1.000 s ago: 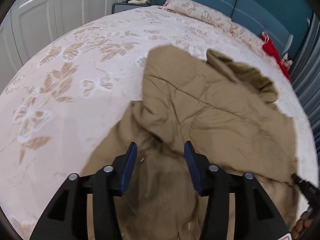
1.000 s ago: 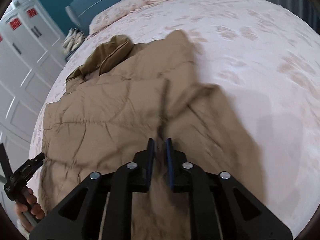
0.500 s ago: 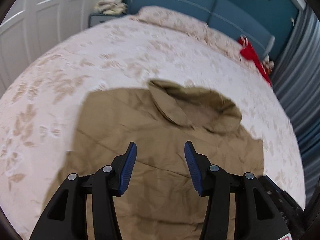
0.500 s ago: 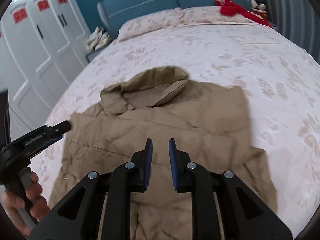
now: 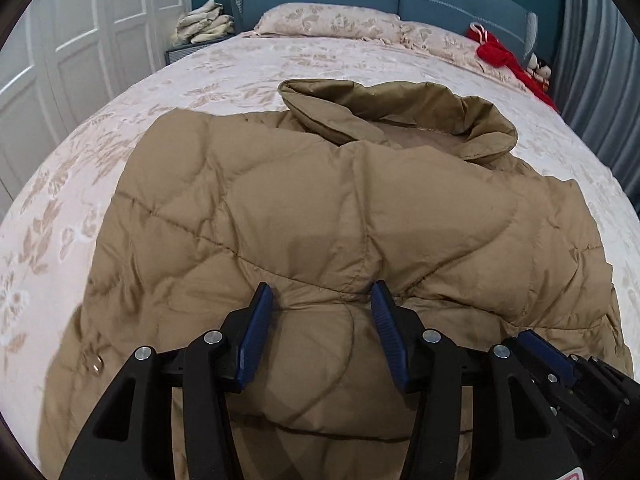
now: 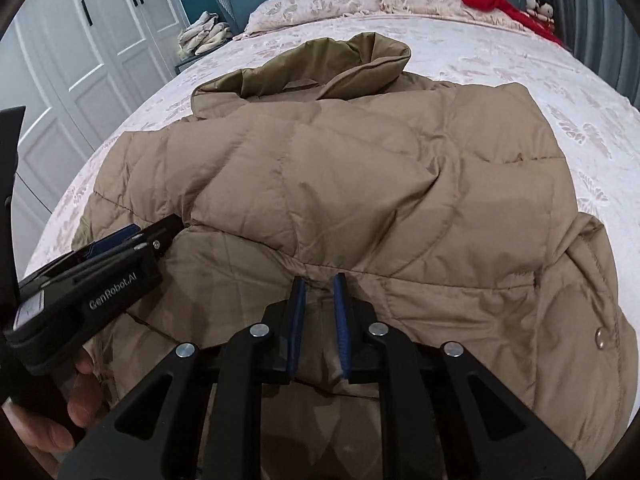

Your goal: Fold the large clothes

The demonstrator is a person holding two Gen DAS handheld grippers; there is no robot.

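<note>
A tan quilted puffer jacket (image 5: 320, 208) lies flat on the bed, collar (image 5: 400, 112) toward the pillows, both sides folded in over the middle. It also fills the right wrist view (image 6: 360, 168). My left gripper (image 5: 322, 304) is open and empty, low over the jacket's near part. My right gripper (image 6: 320, 284) has its jaws close together with a pinch of jacket fabric between them. The left gripper also shows at the left of the right wrist view (image 6: 132, 236), and the right gripper at the lower right of the left wrist view (image 5: 560, 364).
The bed (image 5: 120, 128) has a pale floral cover and pillows (image 5: 328, 20) at a teal headboard. A red garment (image 5: 500, 54) lies at the far right. White wardrobe doors (image 5: 80, 32) and a nightstand with folded cloth (image 5: 200, 24) stand on the left. Grey curtains (image 5: 600, 60) hang right.
The jacket's sides were brought in over its middle and it now lies flat. Both grippers have swung to face the headboard and dropped low over the near part.
</note>
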